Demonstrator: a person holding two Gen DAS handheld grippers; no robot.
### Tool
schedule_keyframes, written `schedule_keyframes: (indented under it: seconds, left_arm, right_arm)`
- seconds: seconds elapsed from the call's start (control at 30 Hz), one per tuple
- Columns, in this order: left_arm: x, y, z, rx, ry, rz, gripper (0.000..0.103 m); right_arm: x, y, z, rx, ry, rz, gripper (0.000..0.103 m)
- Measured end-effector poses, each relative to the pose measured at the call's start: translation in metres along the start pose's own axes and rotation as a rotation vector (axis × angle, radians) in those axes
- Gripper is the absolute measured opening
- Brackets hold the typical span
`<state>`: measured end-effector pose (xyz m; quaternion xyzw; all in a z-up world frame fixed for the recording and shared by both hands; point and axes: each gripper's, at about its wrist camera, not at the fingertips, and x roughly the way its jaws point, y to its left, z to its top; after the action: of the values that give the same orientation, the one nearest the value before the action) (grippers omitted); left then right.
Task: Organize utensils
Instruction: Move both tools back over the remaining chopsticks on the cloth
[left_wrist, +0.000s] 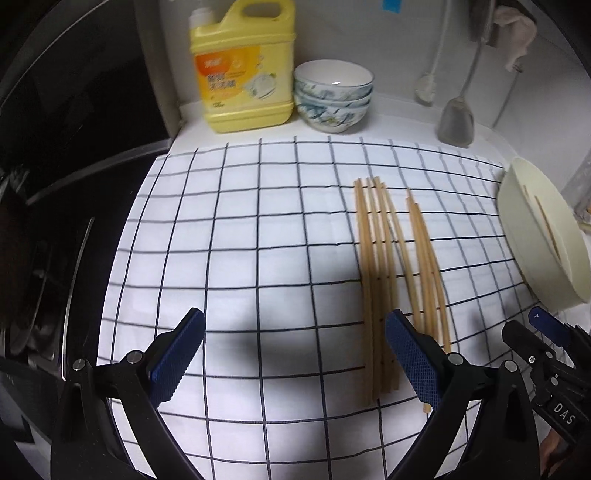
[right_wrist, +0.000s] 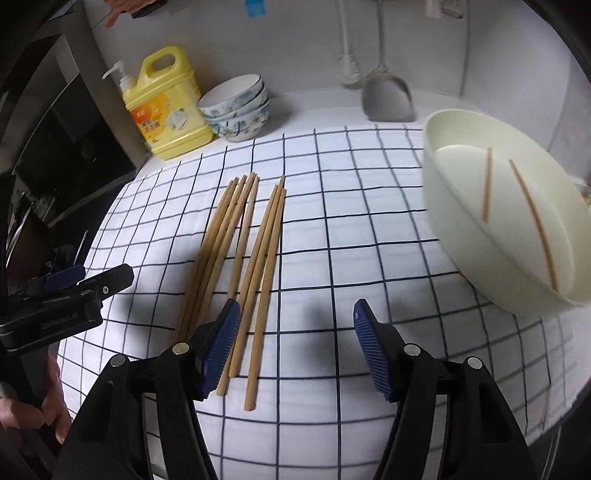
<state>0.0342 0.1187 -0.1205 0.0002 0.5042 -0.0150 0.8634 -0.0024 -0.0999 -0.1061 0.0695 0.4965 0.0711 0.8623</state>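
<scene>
Several wooden chopsticks (left_wrist: 376, 266) lie side by side in two bunches on the white checked cloth (left_wrist: 240, 240); they also show in the right wrist view (right_wrist: 236, 251). A cream tub (right_wrist: 480, 206) lies tilted at the right with two chopsticks (right_wrist: 532, 221) inside; it also shows in the left wrist view (left_wrist: 535, 236). My left gripper (left_wrist: 295, 354) is open and empty, its right finger over the chopsticks' near ends. My right gripper (right_wrist: 293, 343) is open and empty, its left finger above the chopsticks' near ends.
A yellow detergent jug (left_wrist: 243, 66) and stacked patterned bowls (left_wrist: 332, 96) stand at the back against the wall. A spatula (right_wrist: 386, 92) hangs at the back right. A dark appliance (left_wrist: 74, 147) flanks the cloth on the left.
</scene>
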Motion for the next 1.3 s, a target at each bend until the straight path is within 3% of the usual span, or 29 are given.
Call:
schedule_keyframes:
  seconds: [0.3,0.47,0.8,1.07,1.3]
  left_arm:
    - [0.022,-0.007,-0.011,-0.032,-0.003,0.050,0.096]
    - [0.034,-0.013,-0.002,0.032,-0.020,0.061,0.096]
    - [0.054,-0.010,0.004,0.082,-0.001,0.016,0.096]
    - [0.062,-0.012,0.002,0.108,0.011,-0.018,0.096]
    - [0.065,-0.020,0.003,0.150,0.011,-0.022,0.096]
  right_arm:
    - [0.032,-0.007,-0.002,-0.046,0.011,0.019,0.061]
    - [0.044,-0.005,-0.001,-0.025,0.012,0.014,0.061]
    - [0.058,0.008,-0.010,-0.039,0.023,-0.028,0.061]
    - [0.064,0.019,-0.016,-0.114,0.004,-0.115,0.061]
    - [0.063,0.011,-0.016,-0.109,-0.011,-0.152,0.061]
